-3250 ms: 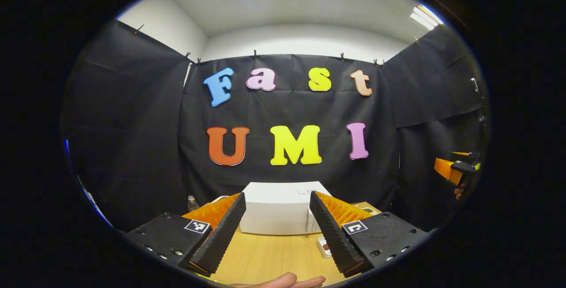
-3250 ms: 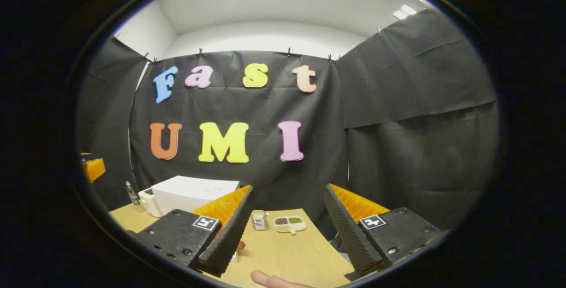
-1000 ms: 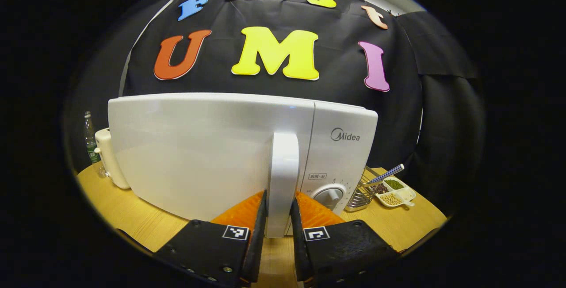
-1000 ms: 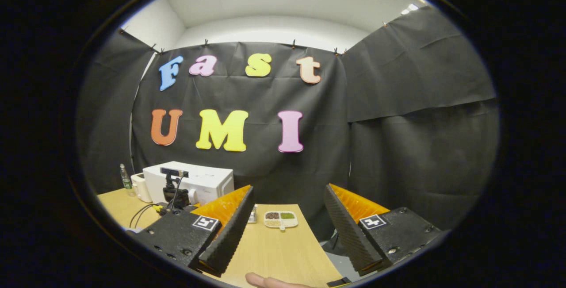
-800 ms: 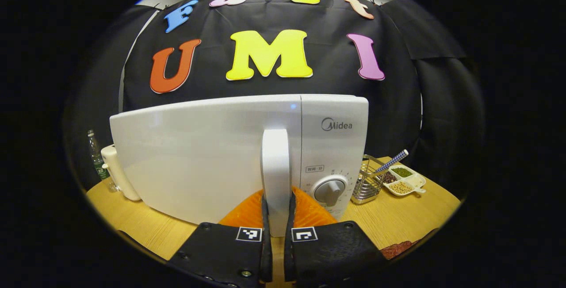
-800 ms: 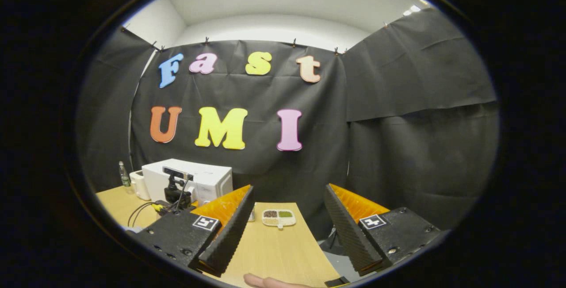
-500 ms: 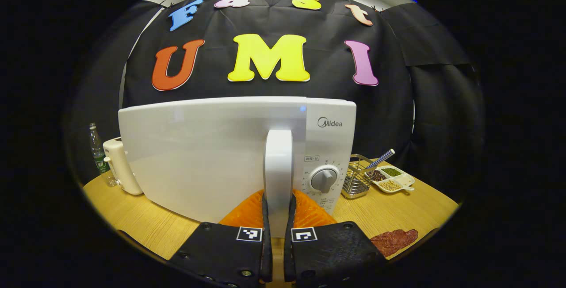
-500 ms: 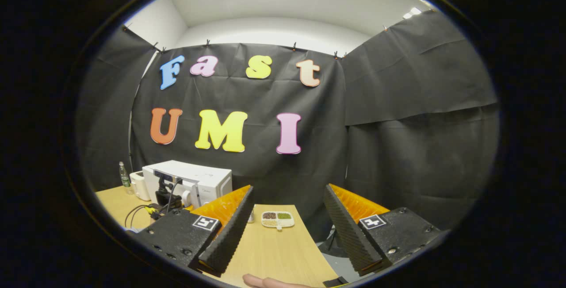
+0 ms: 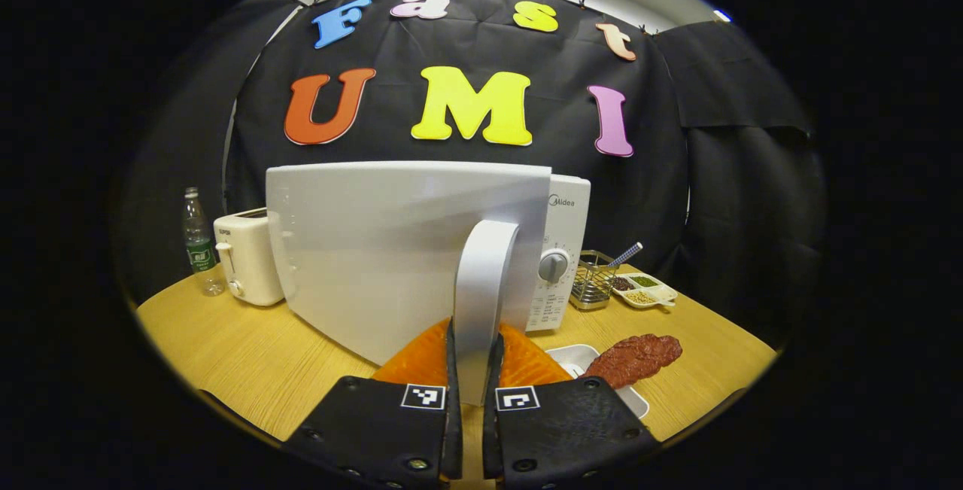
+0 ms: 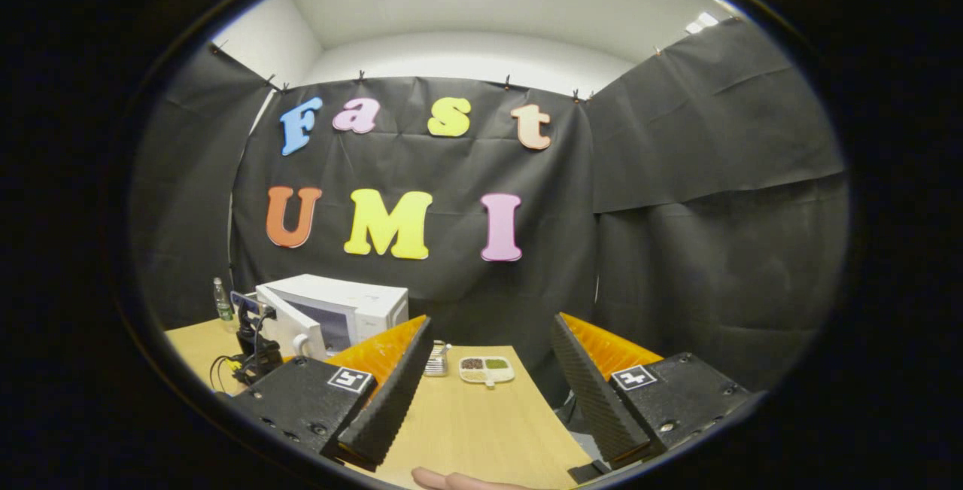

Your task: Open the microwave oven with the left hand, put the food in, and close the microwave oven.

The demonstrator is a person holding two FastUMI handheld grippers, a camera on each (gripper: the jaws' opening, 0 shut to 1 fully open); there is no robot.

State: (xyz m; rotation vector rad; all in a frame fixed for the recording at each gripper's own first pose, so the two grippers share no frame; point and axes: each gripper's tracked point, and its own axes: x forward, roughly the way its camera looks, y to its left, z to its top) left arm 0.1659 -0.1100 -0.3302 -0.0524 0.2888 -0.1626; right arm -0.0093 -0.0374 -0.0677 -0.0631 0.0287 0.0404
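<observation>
Fingers of the left gripper [image 9: 470, 441] clamp the white upright door handle [image 9: 479, 302] of the white microwave oven [image 10: 335, 309]. Its door [image 9: 399, 249], flush half a second ago, now swings partly open, so the opening step looks well under way. Dark red slab of meat [image 9: 634, 358] lies on a white tray [image 9: 583, 358] on the wooden worktop [image 9: 241, 354], just beside the oven. The right gripper [image 10: 485, 400] hangs wide open, empty.

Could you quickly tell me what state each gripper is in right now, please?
Left gripper: closed on the microwave door handle, door partly open.
Right gripper: open, holding nothing.
</observation>
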